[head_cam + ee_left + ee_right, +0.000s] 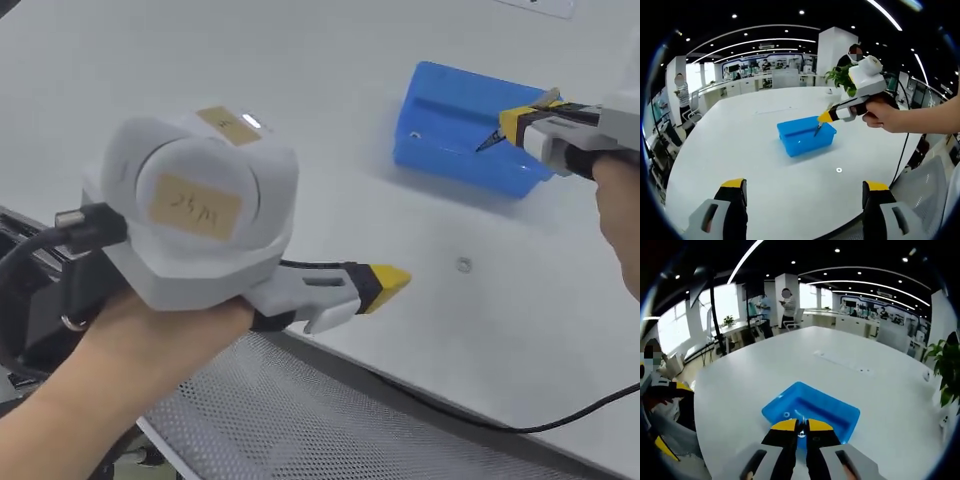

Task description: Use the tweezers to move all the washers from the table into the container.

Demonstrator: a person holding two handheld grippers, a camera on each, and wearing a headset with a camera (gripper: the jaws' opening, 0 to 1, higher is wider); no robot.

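My right gripper (801, 426) pinches tweezers (490, 141) over the blue container (460, 165); my left gripper (802, 189), jaws spread, hovers at the tabletop's (300, 100) near edge.

Mesh chair seat (280, 420) near; potted plant (839, 77) far side; person (788, 307) standing behind.

We see a bright blue rectangular plastic container (460, 160) on a plain white table (300, 80). The left gripper (380, 290) and right gripper (508, 125) are pale grey-white, with black jaws tipped yellow. The dark slim metal tweezers (489, 141) look grey-black. The small round metal washer (463, 264) is silver and the thin cable (520, 425) black.
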